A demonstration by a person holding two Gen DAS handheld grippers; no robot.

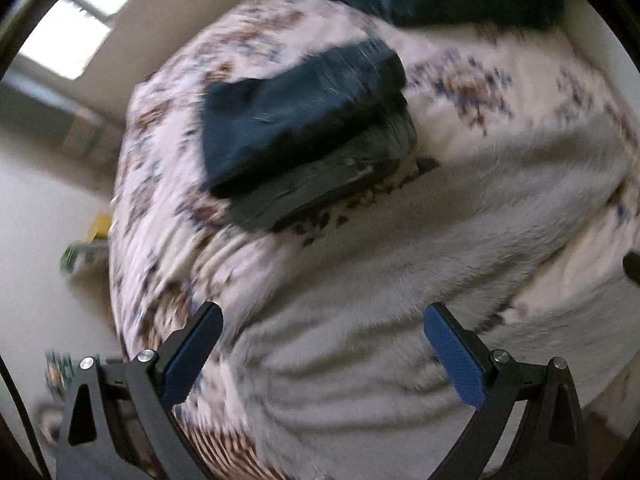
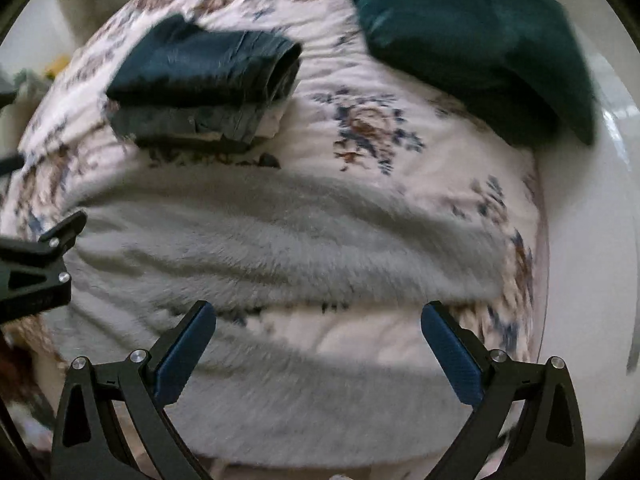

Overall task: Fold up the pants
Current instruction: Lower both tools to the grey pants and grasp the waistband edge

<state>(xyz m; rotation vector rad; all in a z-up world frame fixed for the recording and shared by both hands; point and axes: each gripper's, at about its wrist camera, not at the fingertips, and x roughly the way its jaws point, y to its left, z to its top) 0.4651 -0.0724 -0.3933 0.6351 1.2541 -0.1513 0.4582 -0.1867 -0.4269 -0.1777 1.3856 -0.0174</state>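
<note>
While I read the left wrist view, the left gripper (image 1: 322,340) hangs with jaws spread wide, empty, above the grey pants (image 1: 360,340) spread on the floral bedspread (image 1: 520,80); a window (image 1: 80,28) shows only here. Beyond lies a stack of folded garments (image 1: 304,132). From the right wrist view, the right gripper (image 2: 318,338) is likewise released; a dark green pillow (image 2: 472,52) shows whole.
</note>
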